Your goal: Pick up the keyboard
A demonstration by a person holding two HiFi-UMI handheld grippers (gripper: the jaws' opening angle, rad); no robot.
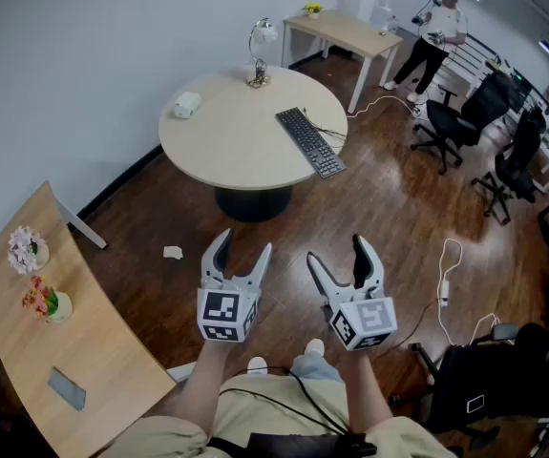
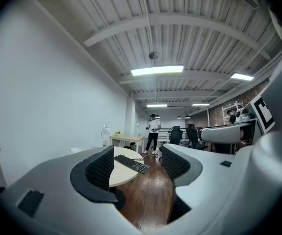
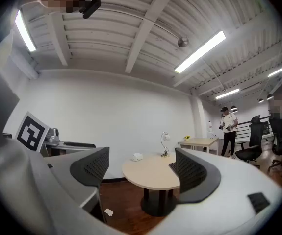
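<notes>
A black keyboard [image 1: 311, 141] lies on the right part of a round beige table [image 1: 226, 136], its cable trailing off the far edge. Both grippers hover level over the wooden floor, well short of the table. My left gripper [image 1: 243, 248] stands open with nothing between its fingers. My right gripper [image 1: 339, 256] also stands open and empty. In the left gripper view the keyboard [image 2: 132, 163] shows between the jaws, far off. In the right gripper view the table [image 3: 148, 173] fills the gap and the right jaw hides most of the keyboard [image 3: 172, 166].
On the table stand a small lamp [image 1: 260, 53] and a white box [image 1: 187, 105]. A long wooden desk [image 1: 35, 342] lies at left, a second desk [image 1: 343, 33] beyond. Office chairs [image 1: 465, 113] and a person [image 1: 432, 41] are at right. Cables [image 1: 444, 280] lie on the floor.
</notes>
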